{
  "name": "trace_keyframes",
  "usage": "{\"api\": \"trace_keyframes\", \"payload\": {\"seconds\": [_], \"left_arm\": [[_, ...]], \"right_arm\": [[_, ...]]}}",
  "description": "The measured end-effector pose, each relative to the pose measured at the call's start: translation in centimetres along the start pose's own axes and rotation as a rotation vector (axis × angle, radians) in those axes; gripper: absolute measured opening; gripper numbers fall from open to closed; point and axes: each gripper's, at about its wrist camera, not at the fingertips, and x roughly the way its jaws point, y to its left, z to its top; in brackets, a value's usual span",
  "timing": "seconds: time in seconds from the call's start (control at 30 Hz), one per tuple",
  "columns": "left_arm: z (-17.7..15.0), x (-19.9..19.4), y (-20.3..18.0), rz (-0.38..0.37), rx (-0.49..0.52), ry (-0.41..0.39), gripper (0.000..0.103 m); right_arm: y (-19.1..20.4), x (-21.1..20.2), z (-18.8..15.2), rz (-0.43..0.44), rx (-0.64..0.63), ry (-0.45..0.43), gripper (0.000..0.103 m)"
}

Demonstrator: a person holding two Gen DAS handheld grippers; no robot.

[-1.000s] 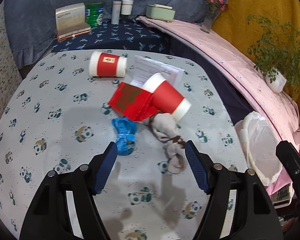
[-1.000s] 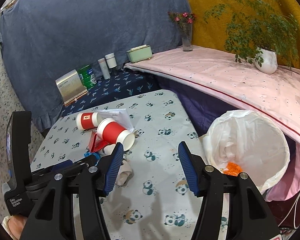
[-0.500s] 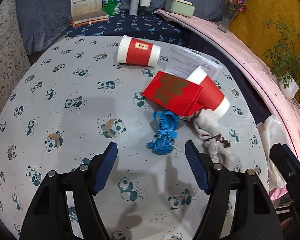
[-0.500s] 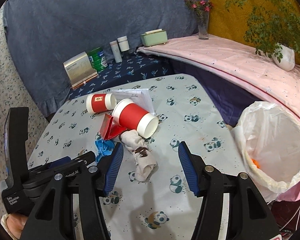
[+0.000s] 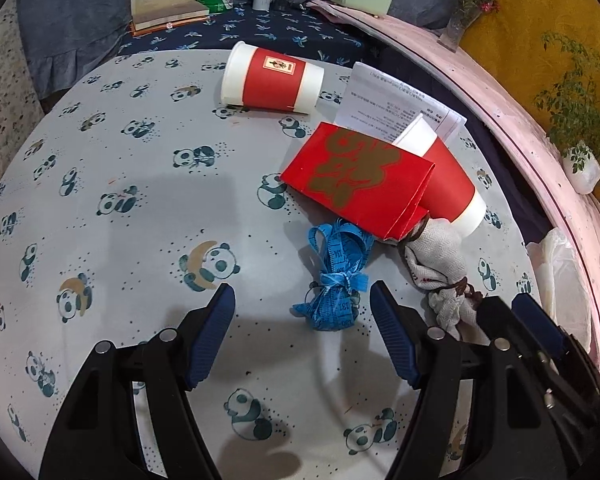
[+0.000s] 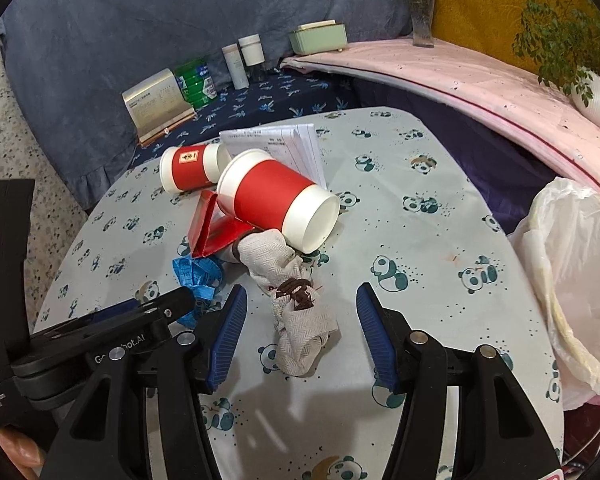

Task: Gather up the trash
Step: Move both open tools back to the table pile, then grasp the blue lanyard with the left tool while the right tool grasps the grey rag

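Observation:
Trash lies on the panda-print table: two red paper cups on their sides, a red paper box, a blue tape-measure bundle, a grey stained sock and a printed sheet. My left gripper is open, just before the blue bundle. My right gripper is open, its fingers on either side of the sock. A white-lined trash bin stands at the table's right edge.
Behind the table a dark blue cloth holds a box, a green can, two white bottles and a green case. A pink-covered ledge with a flower vase and a potted plant runs along the right.
Both grippers have moved forward and down toward the trash pile. The left one has closed in on the blue bundle, the right one on the sock. Both stay open.

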Motion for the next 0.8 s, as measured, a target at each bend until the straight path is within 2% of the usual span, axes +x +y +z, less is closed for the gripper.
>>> {"api": "trace_keyframes", "payload": {"seconds": [0.07, 0.13, 0.2, 0.3, 0.37, 0.5, 0.63, 0.8], "left_arm": [[0.1, 0.5, -0.1, 0.001, 0.001, 0.012, 0.065], [0.2, 1.1, -0.1, -0.006, 0.001, 0.028, 0.057], [0.3, 1.4, -0.2, -0.006, 0.007, 0.032, 0.055], [0.3, 1.5, -0.5, -0.022, 0.031, 0.032, 0.042], [0.4, 1.5, -0.6, -0.042, 0.033, 0.038, 0.033], [0.2, 1.3, -1.0, -0.051, 0.047, 0.037, 0.023], [-0.3, 0.7, -1.5, -0.053, 0.058, 0.033, 0.020], [-0.7, -0.6, -2.1, -0.063, 0.069, 0.016, 0.020]], "right_arm": [[-0.2, 0.6, -0.1, -0.003, 0.005, 0.010, 0.056], [-0.4, 1.1, -0.1, -0.002, 0.009, 0.021, 0.056], [-0.5, 1.5, -0.3, -0.002, 0.010, 0.029, 0.056], [-0.5, 2.1, -0.5, 0.004, 0.009, 0.044, 0.052], [-0.4, 2.4, -0.7, 0.011, 0.006, 0.056, 0.044], [-0.1, 2.4, -1.1, 0.033, -0.002, 0.060, 0.033], [0.3, 1.5, -1.2, 0.045, -0.008, 0.043, 0.027], [0.2, -0.7, -1.0, 0.045, 0.001, -0.004, 0.025]]}}
